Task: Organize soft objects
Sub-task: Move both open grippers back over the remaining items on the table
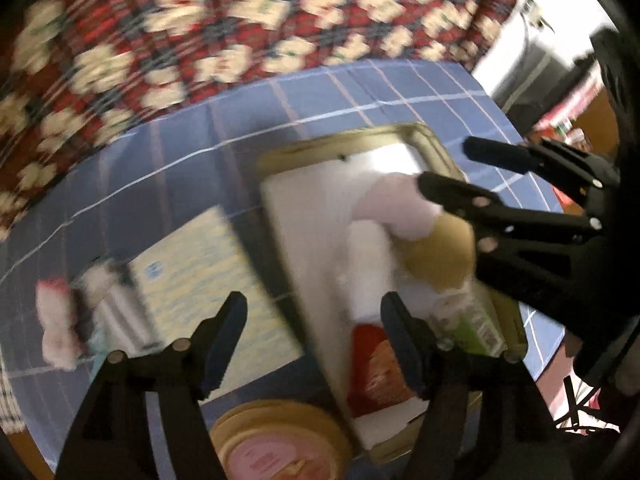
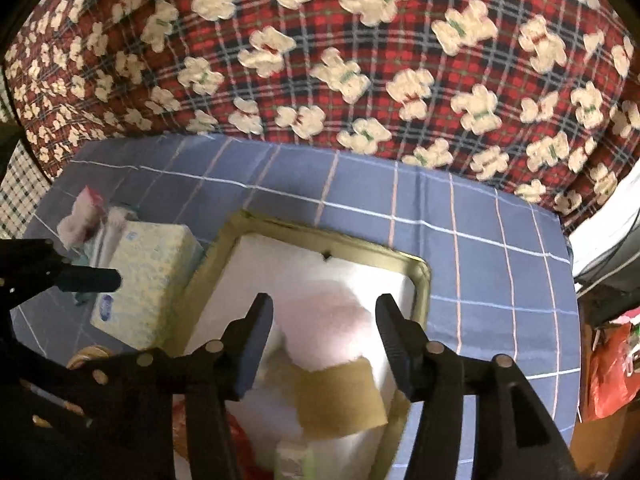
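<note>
A gold-rimmed tray (image 2: 424, 280) lined with white foam sits on the blue checked tablecloth. In it lie a pale pink soft piece (image 2: 328, 320) and a tan soft piece (image 2: 340, 400). My right gripper (image 2: 324, 308) hovers open over them; the pink piece (image 1: 400, 208) shows between its fingers, untouched by the pads. My left gripper (image 1: 316, 340) is open and empty above the tray's left rim (image 1: 276, 216). In the left wrist view the right gripper (image 1: 446, 164) reaches in from the right. One left finger (image 2: 88, 278) shows in the right wrist view.
A yellow-patterned tissue pack (image 2: 148, 280) lies left of the tray, with a small pink and white plush (image 2: 80, 216) beyond it. A red packet (image 1: 380, 372) and a green one (image 1: 476, 328) lie in the tray's near end. A round tin (image 1: 280, 440) stands nearby. A red bear-print blanket (image 2: 320, 60) lies behind.
</note>
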Demonstrator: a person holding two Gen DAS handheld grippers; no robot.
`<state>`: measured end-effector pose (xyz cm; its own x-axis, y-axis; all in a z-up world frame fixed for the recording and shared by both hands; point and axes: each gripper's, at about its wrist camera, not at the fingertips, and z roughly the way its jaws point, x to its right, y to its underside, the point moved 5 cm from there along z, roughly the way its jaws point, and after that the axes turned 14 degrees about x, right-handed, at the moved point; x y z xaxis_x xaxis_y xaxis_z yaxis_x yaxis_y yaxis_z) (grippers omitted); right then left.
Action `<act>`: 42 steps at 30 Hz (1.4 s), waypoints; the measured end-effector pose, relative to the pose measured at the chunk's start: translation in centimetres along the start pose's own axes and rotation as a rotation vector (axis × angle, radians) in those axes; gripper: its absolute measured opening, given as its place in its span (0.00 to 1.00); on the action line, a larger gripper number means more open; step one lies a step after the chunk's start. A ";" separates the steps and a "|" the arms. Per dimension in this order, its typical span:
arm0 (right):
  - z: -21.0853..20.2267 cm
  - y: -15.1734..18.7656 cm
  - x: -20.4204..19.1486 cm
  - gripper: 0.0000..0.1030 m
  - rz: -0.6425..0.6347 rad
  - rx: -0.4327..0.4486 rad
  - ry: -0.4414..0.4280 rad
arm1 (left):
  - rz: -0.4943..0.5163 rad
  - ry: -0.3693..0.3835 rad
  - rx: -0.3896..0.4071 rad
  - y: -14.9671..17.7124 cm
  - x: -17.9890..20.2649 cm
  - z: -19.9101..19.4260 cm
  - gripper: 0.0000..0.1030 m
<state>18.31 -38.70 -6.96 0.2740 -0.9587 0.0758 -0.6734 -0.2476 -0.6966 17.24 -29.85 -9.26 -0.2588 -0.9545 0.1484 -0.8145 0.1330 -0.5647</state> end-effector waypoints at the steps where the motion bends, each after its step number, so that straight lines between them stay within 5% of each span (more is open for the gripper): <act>1: -0.2 -0.3 -0.6 0.54 -0.009 0.006 -0.008 | -0.028 -0.014 0.006 0.3 -1.1 -0.6 0.68; 11: -0.9 -2.8 -12.1 0.54 -0.117 0.037 -0.242 | -0.286 -0.198 0.001 6.4 -12.2 -5.6 0.68; 20: 0.8 -1.4 -25.5 0.55 -0.260 -0.038 -0.469 | -0.490 -0.337 -0.033 14.2 -20.5 -8.8 0.68; 31: 5.6 1.0 -33.1 0.54 -0.318 -0.153 -0.457 | -0.568 -0.359 -0.036 18.0 -26.5 -9.5 0.68; 42: 9.1 2.1 -34.5 0.54 -0.354 -0.218 -0.353 | -0.571 -0.324 -0.030 18.3 -29.2 -9.7 0.68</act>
<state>13.69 -4.85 -17.47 0.6981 -0.7159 0.0088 -0.6147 -0.6056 -0.5053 4.85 3.03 -16.10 0.3842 -0.9087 0.1635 -0.7927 -0.4154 -0.4462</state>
